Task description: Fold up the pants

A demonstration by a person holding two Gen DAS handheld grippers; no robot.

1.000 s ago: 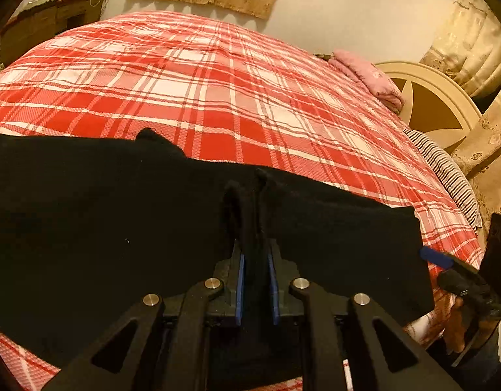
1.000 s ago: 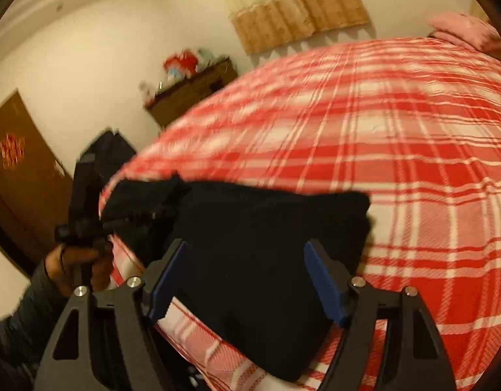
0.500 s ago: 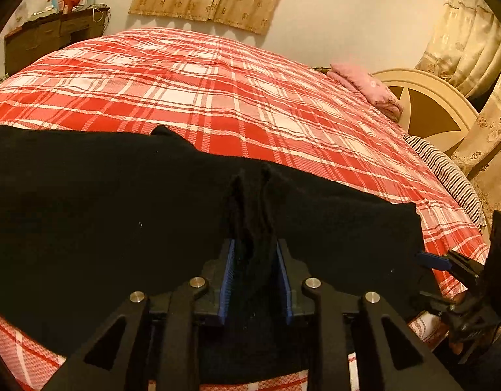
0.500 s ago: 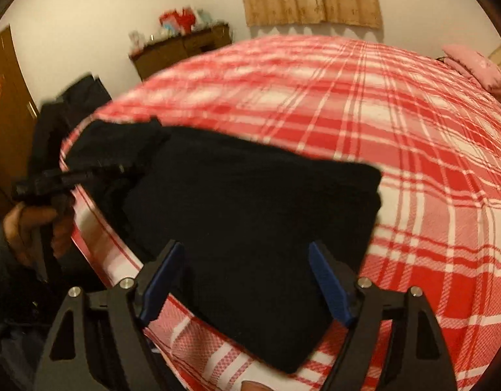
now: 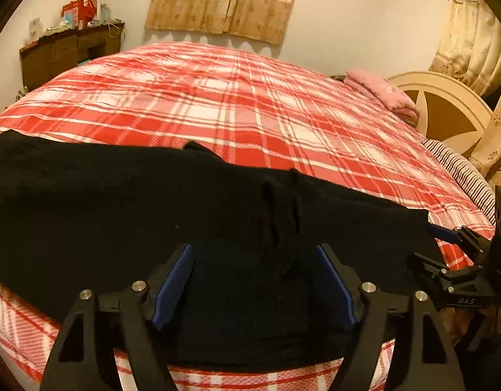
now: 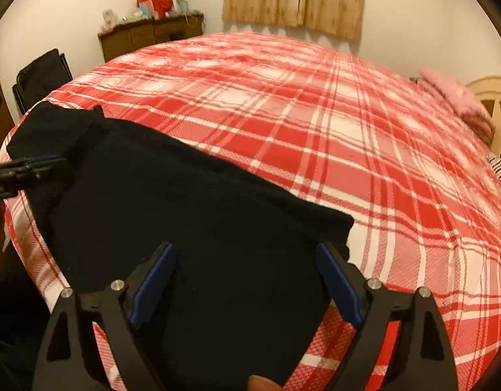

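Note:
Black pants [image 5: 120, 208] lie folded in a long band along the near edge of the red plaid bed [image 5: 250, 97]. My left gripper [image 5: 255, 260] is open just above the pants, with a raised pinch ridge [image 5: 283, 205] of cloth ahead of it. My right gripper [image 6: 247, 260] is open over the pants [image 6: 185, 215] near their right end. The right gripper shows at the right of the left wrist view [image 5: 446, 238]; the left gripper shows at the left edge of the right wrist view [image 6: 25, 166].
A pink pillow [image 5: 380, 94] and a cream headboard [image 5: 446, 110] are at the far right. A wooden dresser [image 5: 71, 52] stands at the back left, curtains [image 5: 224, 0] on the far wall. A dark chair [image 6: 41, 78] stands left of the bed.
My left gripper was shut on the pants and has opened, leaving a ridge of cloth. The right gripper stayed open and swung to face across the bed.

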